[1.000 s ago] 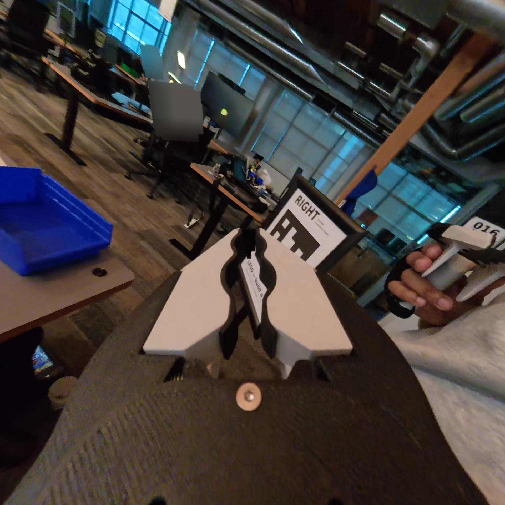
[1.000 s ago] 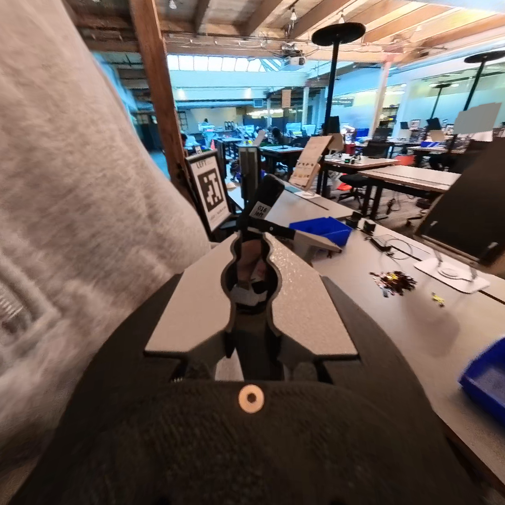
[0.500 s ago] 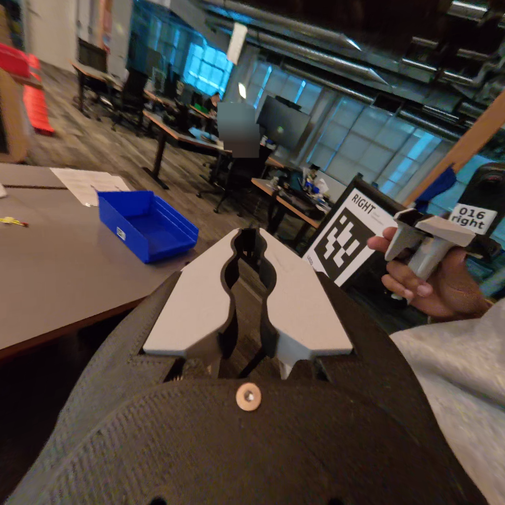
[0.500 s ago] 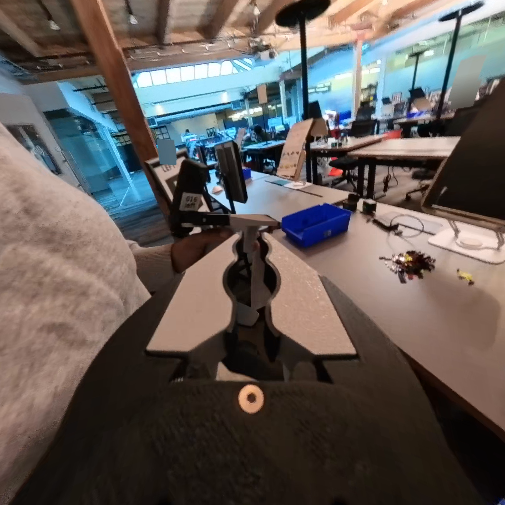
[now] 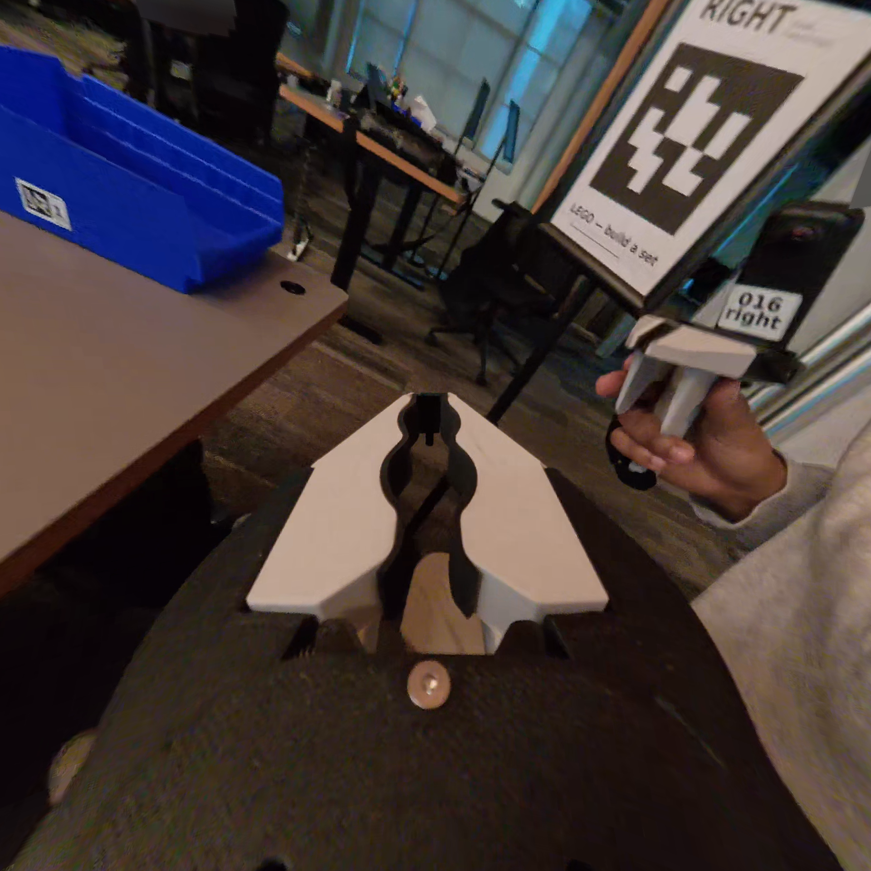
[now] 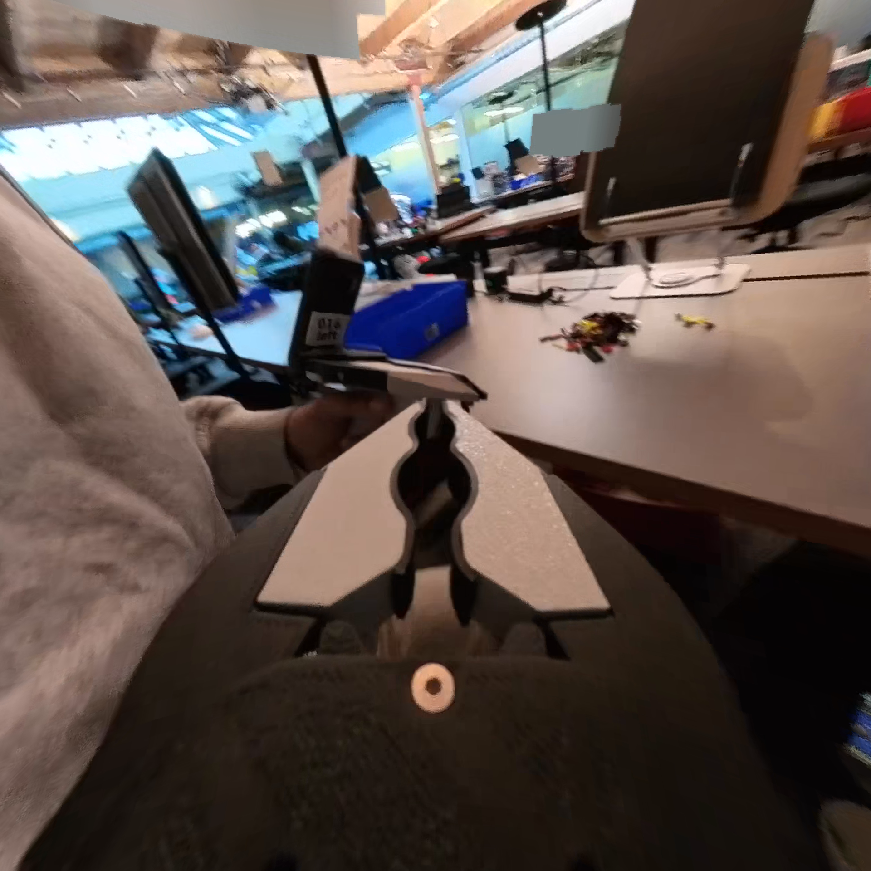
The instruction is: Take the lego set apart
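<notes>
Both units have swung down toward the table (image 6: 660, 424) over the last second; my left gripper (image 5: 430, 400) and right gripper (image 6: 433, 407) are closed to a narrow slit, empty; the lego set (image 6: 596, 327) lies far off on the table, untouched; disassembly not begun.

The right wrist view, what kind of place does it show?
Probably a shared office or workshop. Rows of desks stand behind, a monitor sits on the near table, and exposed wooden beams cross the ceiling.
</notes>
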`<state>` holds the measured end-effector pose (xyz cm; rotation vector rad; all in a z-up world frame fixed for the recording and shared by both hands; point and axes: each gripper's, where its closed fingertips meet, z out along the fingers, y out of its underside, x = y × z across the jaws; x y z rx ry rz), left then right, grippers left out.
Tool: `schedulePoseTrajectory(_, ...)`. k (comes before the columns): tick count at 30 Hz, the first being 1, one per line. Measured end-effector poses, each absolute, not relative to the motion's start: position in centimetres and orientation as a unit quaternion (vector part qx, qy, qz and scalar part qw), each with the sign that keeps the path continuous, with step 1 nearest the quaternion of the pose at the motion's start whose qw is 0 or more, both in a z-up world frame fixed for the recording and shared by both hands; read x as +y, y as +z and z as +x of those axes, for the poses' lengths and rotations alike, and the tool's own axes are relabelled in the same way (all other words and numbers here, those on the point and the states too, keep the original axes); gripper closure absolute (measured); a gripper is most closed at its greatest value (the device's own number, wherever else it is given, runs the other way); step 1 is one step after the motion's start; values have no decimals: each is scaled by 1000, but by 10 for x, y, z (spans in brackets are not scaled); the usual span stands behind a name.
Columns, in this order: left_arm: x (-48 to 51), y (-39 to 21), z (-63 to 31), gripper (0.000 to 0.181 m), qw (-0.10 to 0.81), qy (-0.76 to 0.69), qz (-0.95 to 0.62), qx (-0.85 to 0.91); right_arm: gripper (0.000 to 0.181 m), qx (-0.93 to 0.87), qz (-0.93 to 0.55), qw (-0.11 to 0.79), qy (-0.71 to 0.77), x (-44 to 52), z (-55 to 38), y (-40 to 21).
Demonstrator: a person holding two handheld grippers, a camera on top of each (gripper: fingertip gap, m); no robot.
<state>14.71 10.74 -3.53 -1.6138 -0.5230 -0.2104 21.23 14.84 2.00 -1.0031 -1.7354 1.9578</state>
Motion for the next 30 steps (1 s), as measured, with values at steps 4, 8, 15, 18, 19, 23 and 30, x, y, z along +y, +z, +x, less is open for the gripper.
schedulePoseTrajectory(4,84,-83,177,173,672,-67,-698,-237,165,-663,-325,244,629,117,274,-49)
schedulePoseTrajectory(8,59,-101,225,174,669,-87,-698,-242,163,-710,-337,223,577,80,331,-80)
schedulePoseTrajectory(15,15,-72,280,173,733,-53,-663,-141,149,-671,-335,357,558,62,374,-45)
schedulePoseTrajectory(18,1,-61,301,174,763,-73,-630,-122,143,-610,-356,384,595,60,384,-35)
schedulePoseTrajectory(19,-3,-60,309,174,768,-77,-625,-112,147,-599,-357,393,600,59,388,-37)
schedulePoseTrajectory(23,-13,-53,329,174,784,-95,-607,-84,176,-608,-316,403,607,43,404,-56)
schedulePoseTrajectory(30,-7,-61,322,173,779,-144,-602,-100,172,-623,-330,387,594,33,385,-72)
